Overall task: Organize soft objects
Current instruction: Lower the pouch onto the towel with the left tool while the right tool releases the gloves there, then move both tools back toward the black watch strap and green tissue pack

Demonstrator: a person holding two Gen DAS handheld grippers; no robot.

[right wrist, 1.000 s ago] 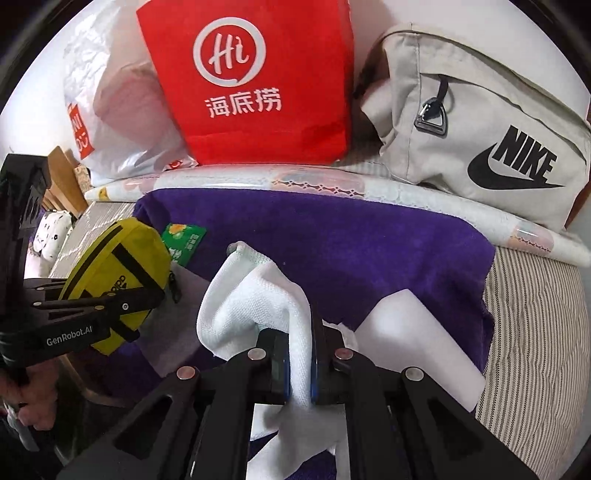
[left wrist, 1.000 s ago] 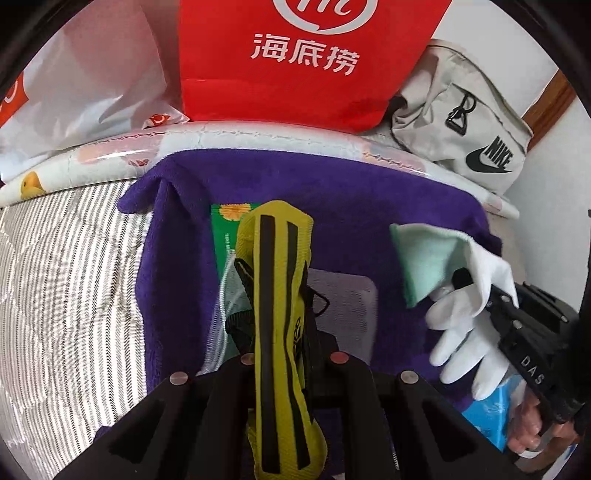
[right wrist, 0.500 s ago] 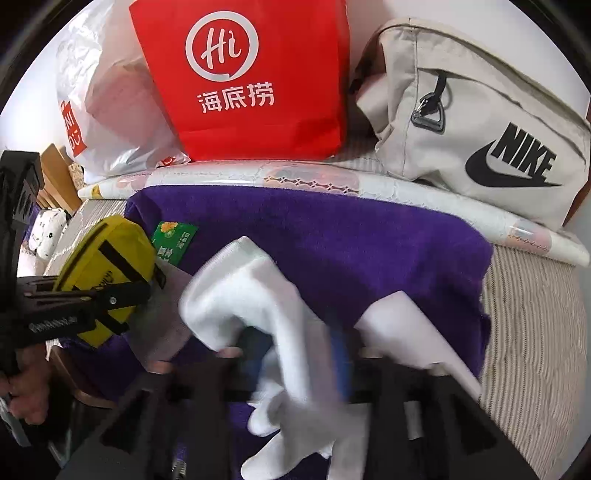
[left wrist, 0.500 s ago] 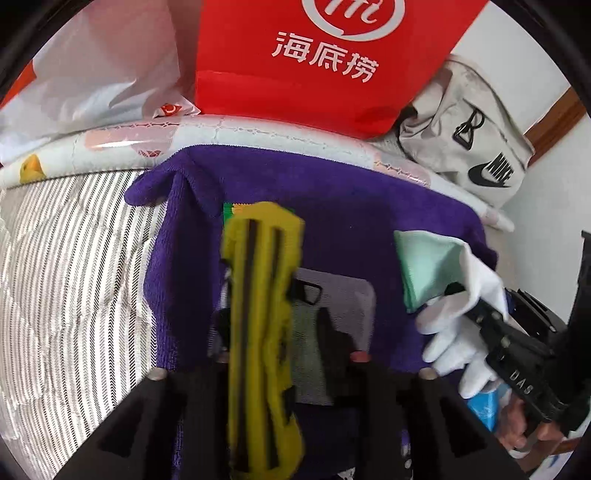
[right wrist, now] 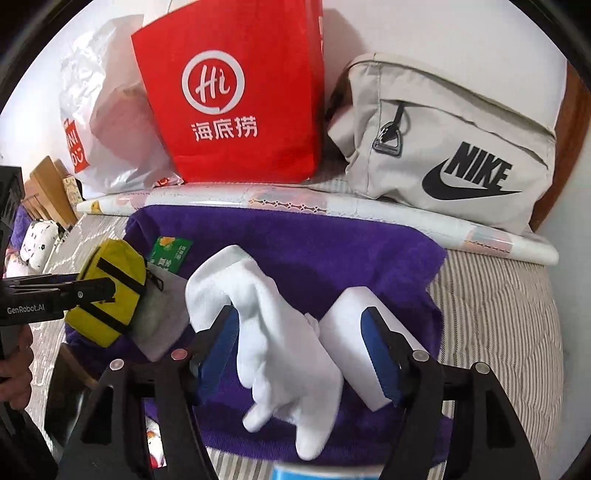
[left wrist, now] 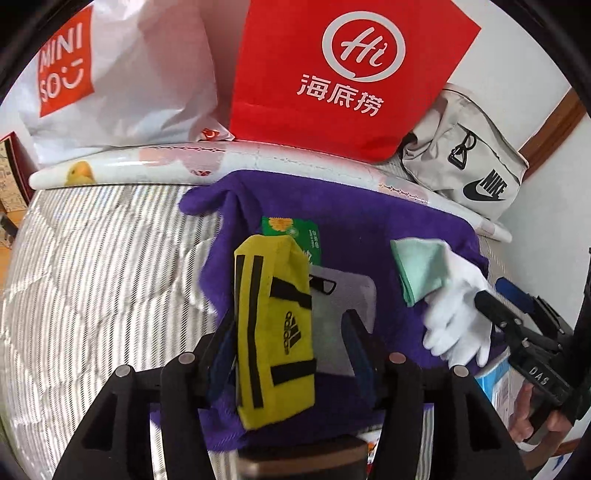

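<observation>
Both hand-held grippers' jaws are opening: left (left wrist: 291, 354) around yellow pouch (left wrist: 275, 325), right (right wrist: 301, 350) around white glove (right wrist: 277, 332), both set on purple towel (right wrist: 332, 243); other items remain unsorted.

White wall (right wrist: 424, 33) behind, wooden trim (left wrist: 550, 125) at right — striped mattress (left wrist: 92, 266) below, daylit.

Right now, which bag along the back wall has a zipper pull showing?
The beige Nike bag, far right. The red Hi bag and white Miniso bag are open-top shopping bags.

Yellow pouch (left wrist: 273, 328) with black stripes; white glove (right wrist: 280, 350); purple towel (right wrist: 332, 251); red bag (right wrist: 236, 92); grey-striped mattress (left wrist: 92, 266)
</observation>
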